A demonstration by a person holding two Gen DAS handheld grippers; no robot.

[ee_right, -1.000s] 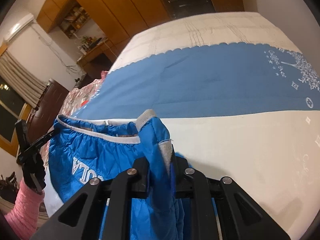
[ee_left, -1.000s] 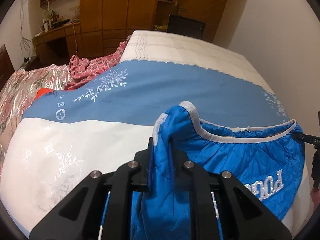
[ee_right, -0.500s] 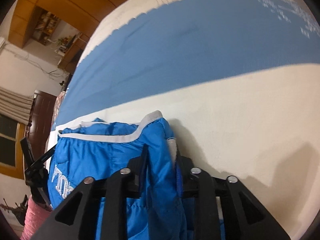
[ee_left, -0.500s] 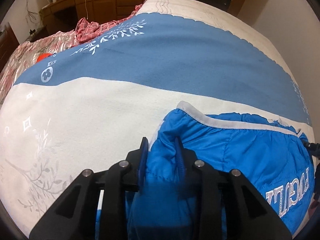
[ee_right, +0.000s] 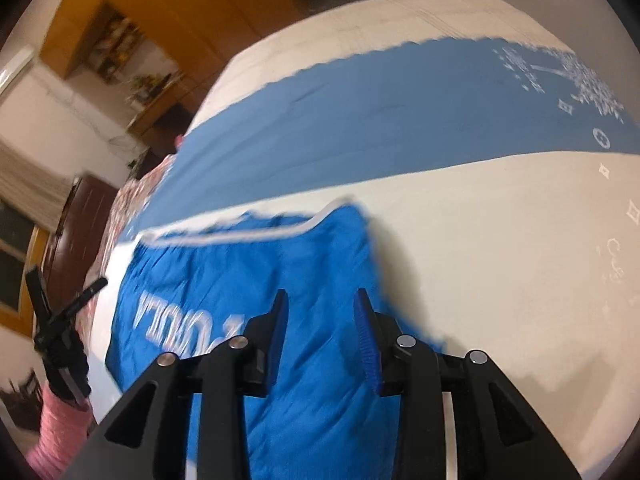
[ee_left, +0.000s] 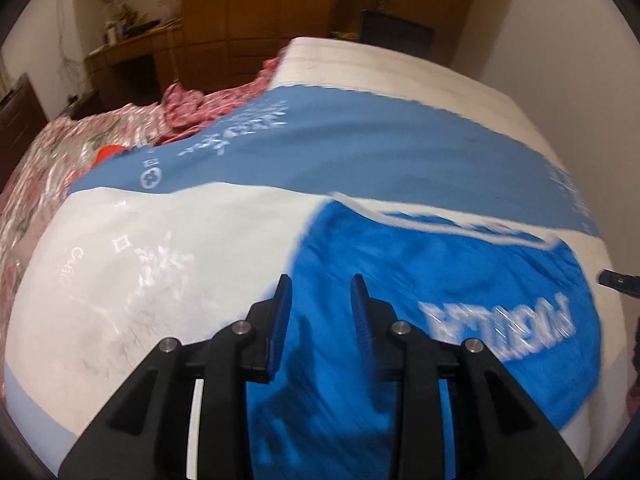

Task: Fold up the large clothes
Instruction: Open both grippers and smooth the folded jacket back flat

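A bright blue padded jacket (ee_left: 400,264) with white lettering and a pale trimmed edge lies spread on a bed cover (ee_left: 168,240) patterned in white and blue bands. Left wrist view: the left gripper (ee_left: 320,300) hangs over the jacket's near left part with its 2 fingers parted and nothing pinched between them; the cloth lies below the gap. The tip of the other tool shows at the right edge. Right wrist view: the right gripper (ee_right: 322,312) stands above the jacket's (ee_right: 248,280) right part, its jaws opening, no cloth caught between the fingers; the jacket's right border lies just beyond the right finger. At the left edge of that view a pink sleeve (ee_right: 56,432) carries the left tool. Both views are motion-blurred. Wooden cupboards (ee_left: 256,4) stand behind the bed.
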